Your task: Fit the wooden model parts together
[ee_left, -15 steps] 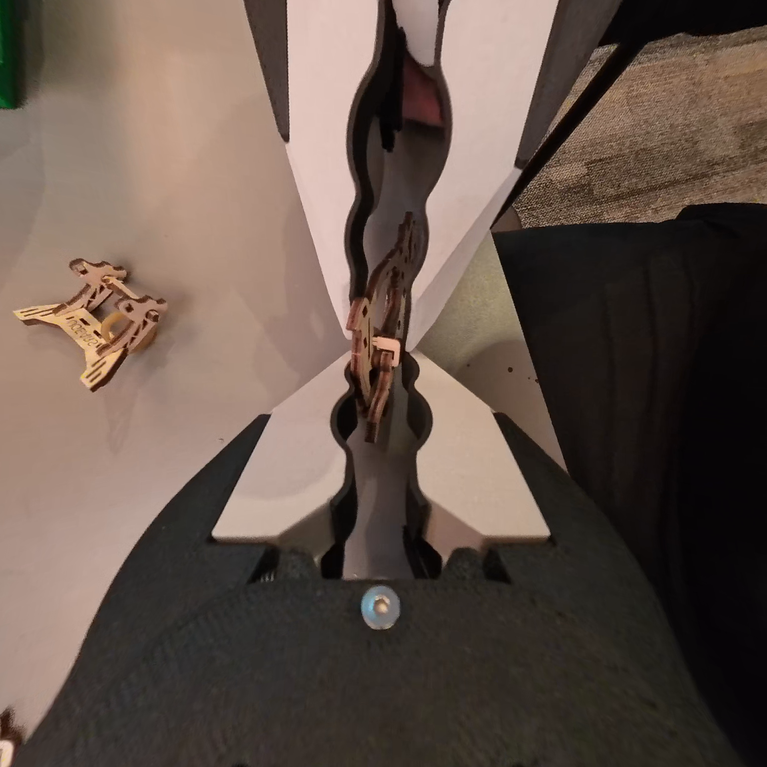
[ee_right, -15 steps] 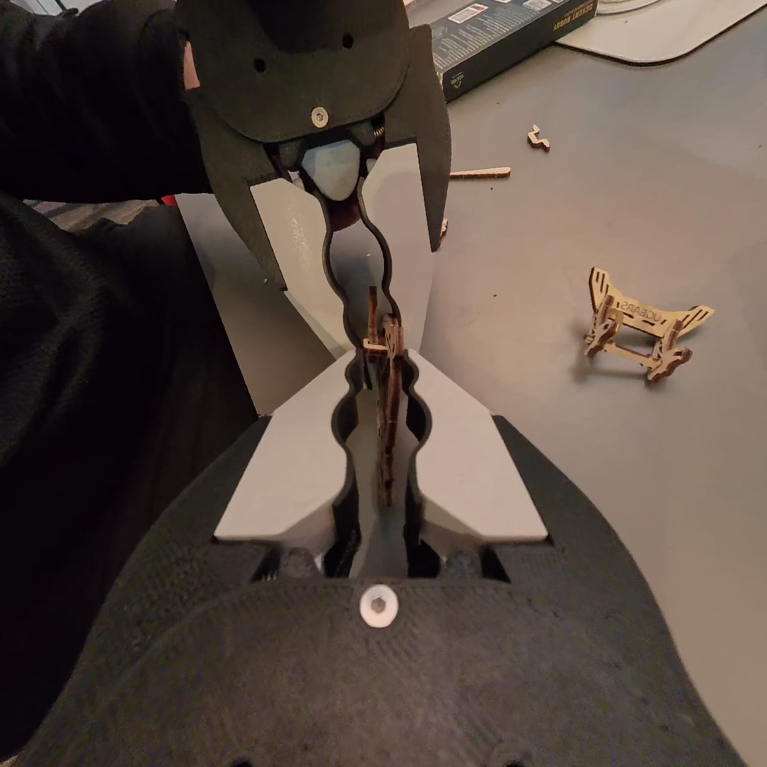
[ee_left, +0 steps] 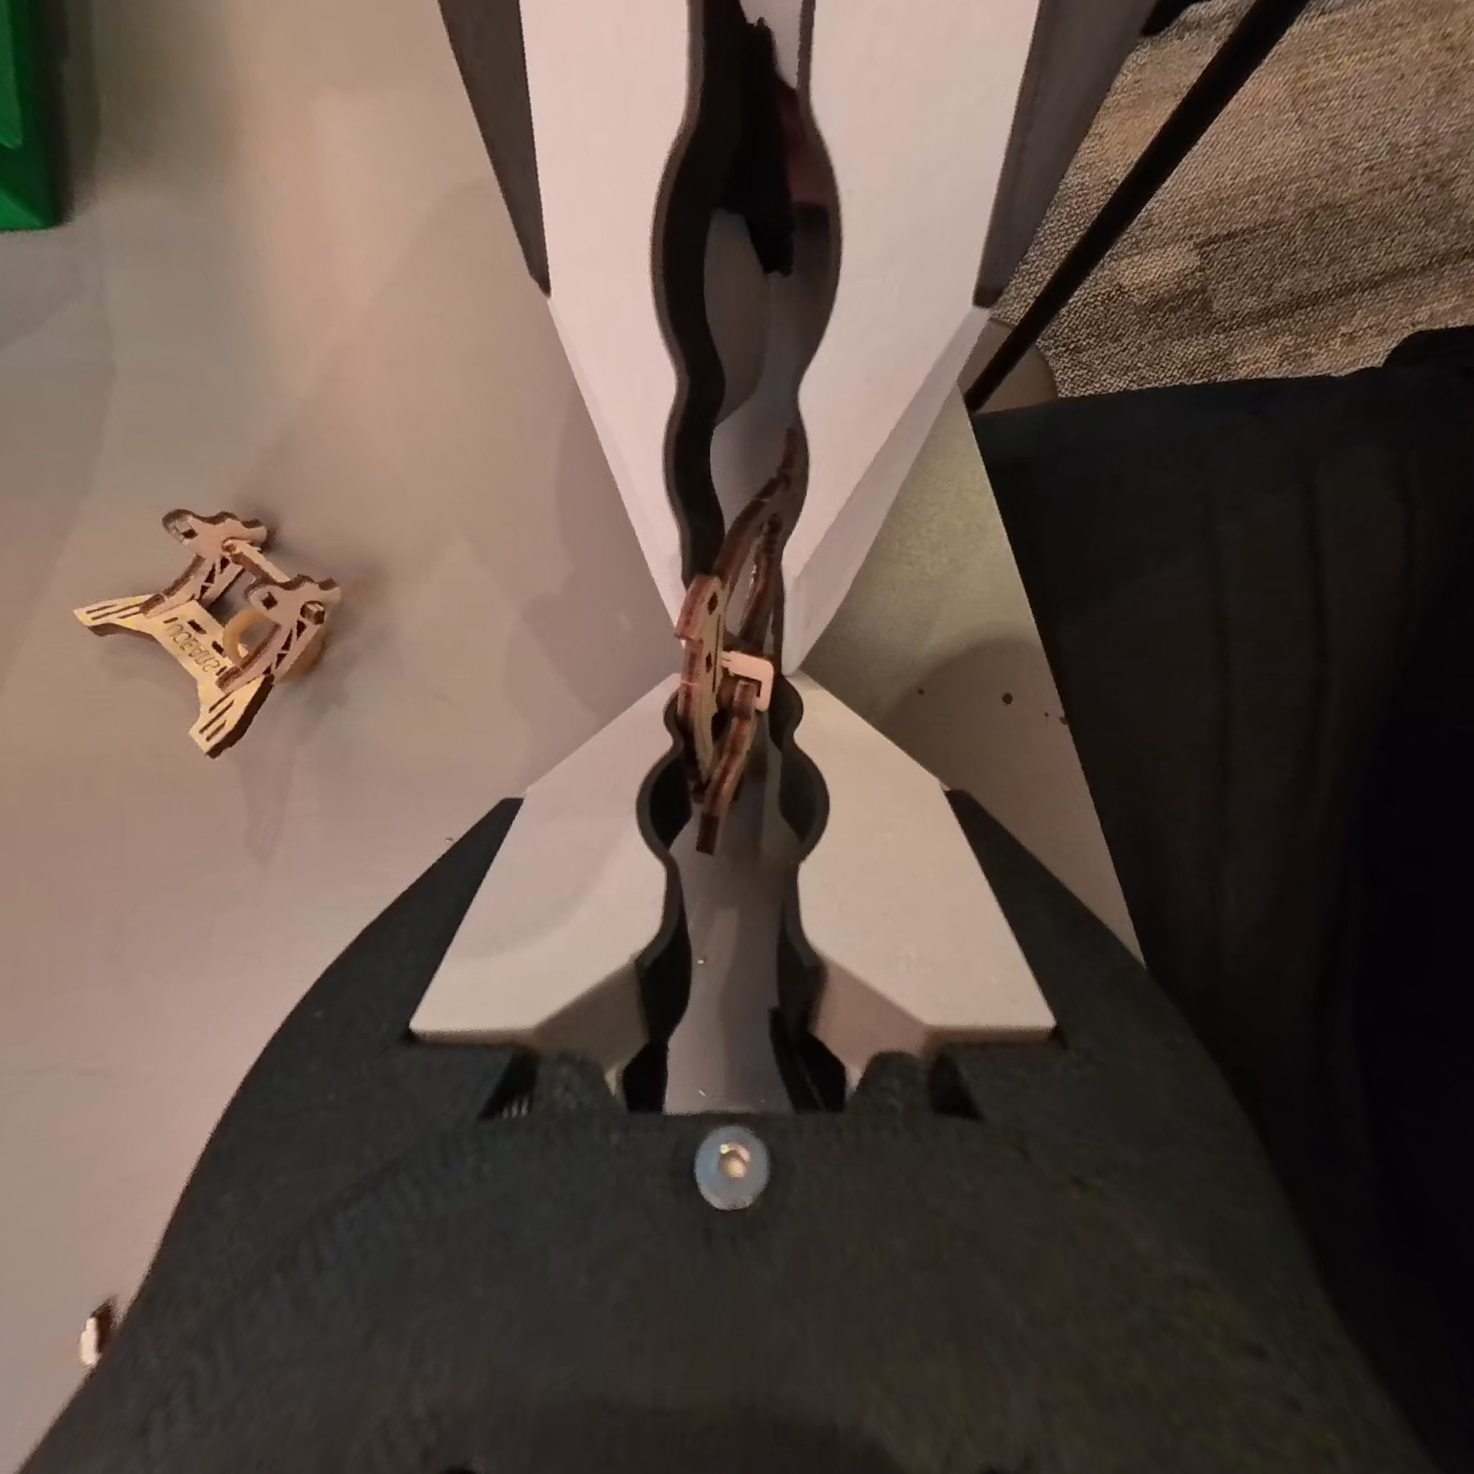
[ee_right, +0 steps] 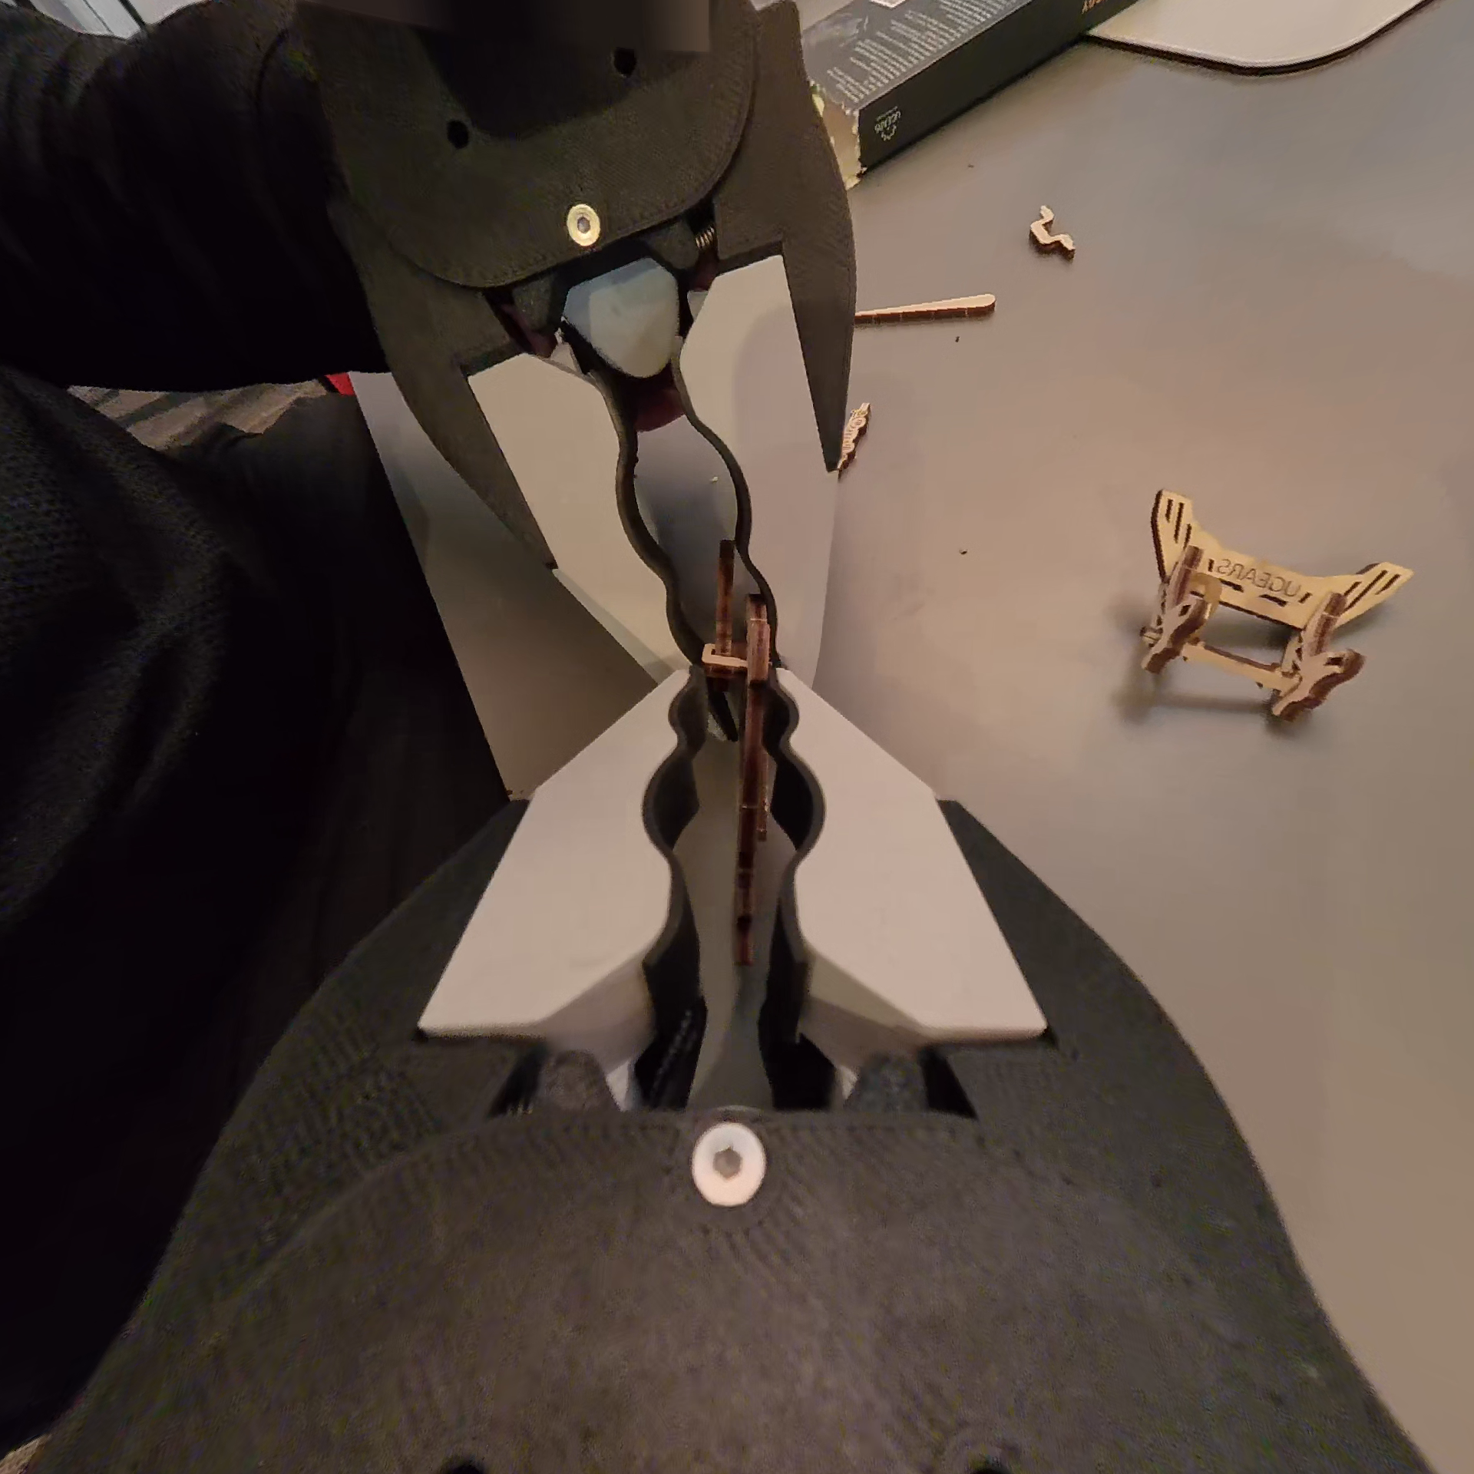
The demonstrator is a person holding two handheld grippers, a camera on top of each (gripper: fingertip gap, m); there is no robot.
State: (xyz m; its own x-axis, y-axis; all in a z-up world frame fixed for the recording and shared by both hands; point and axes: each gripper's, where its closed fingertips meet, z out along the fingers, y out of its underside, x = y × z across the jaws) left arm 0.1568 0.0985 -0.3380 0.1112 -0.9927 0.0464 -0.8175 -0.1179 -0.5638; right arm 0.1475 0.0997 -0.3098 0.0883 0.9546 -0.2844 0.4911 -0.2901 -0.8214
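above the grey table (ee_right: 1196, 917), tip to tip, the left gripper (ee_left: 722, 718) and right gripper (ee_right: 738, 702) each pinch one flat wooden model part (ee_right: 750, 766), joined between them, with the assembled wooden stand (ee_right: 1268, 618) well apart.

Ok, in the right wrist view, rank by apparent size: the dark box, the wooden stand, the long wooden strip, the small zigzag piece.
1. dark box, though cropped
2. wooden stand
3. long wooden strip
4. small zigzag piece

Grey tabletop (ee_right: 1196, 917), mottled carpet (ee_left: 1276, 239) beyond
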